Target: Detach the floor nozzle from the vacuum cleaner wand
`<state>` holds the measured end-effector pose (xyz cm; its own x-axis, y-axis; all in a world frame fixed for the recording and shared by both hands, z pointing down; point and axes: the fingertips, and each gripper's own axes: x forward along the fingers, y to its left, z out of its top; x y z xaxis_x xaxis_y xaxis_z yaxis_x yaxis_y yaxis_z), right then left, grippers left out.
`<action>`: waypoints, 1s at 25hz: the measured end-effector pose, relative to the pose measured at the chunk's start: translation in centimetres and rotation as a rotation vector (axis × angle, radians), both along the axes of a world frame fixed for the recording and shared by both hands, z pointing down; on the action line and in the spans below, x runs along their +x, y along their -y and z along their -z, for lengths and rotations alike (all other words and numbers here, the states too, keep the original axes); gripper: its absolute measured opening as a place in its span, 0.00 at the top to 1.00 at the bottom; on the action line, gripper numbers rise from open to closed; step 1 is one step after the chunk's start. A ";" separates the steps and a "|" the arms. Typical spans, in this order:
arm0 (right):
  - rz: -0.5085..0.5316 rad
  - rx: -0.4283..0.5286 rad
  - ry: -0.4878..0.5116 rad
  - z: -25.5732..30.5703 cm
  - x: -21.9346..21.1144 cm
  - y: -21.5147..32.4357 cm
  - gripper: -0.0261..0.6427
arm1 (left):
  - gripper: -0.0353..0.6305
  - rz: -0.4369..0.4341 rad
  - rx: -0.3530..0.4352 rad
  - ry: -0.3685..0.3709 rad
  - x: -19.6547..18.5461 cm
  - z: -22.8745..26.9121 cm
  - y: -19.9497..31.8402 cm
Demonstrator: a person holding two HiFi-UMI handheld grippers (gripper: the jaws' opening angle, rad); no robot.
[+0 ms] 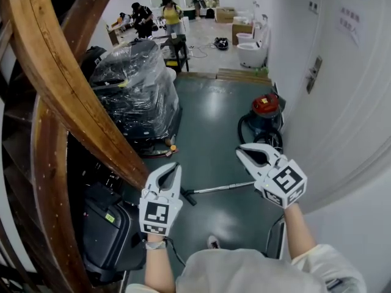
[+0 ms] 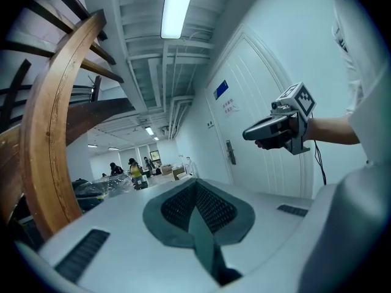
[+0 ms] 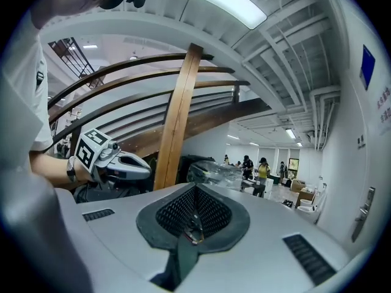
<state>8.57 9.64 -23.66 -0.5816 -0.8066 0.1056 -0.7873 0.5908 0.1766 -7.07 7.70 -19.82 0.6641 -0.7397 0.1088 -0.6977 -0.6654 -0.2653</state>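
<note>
Seen from the head view, the left gripper and right gripper were held above a dark green floor, where the vacuum cleaner wand lay between them, a dark fitting at its left end. The red-topped canister and black hose stood beyond, near a white door, with a wooden stair rail at left. In the left gripper view, the jaws were pressed together on nothing, the right gripper level alongside. In the right gripper view, the jaws likewise met, empty.
</note>
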 end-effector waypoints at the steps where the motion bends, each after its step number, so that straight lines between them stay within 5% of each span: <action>1: 0.002 -0.002 -0.004 -0.2 -0.3 0.5 0.92 | 0.95 -0.011 0.001 -0.003 -0.2 0.0 0.3; 17: -0.046 -0.050 0.003 -2.7 -1.1 4.8 0.92 | 0.95 -0.038 -0.011 0.016 -1.2 -2.5 4.8; 22: -0.031 -0.058 -0.002 -3.6 -0.9 6.4 0.92 | 0.95 0.003 -0.023 -0.102 -1.5 -2.3 6.9; 25: -0.018 -0.043 0.007 -3.4 -0.3 7.5 0.92 | 0.95 0.022 -0.026 -0.086 -1.2 -2.7 8.4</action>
<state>8.23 2.15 -20.28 -0.5677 -0.8119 0.1363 -0.7992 0.5832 0.1457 -8.25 -0.68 -17.07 0.6555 -0.7518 0.0710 -0.7317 -0.6556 -0.1865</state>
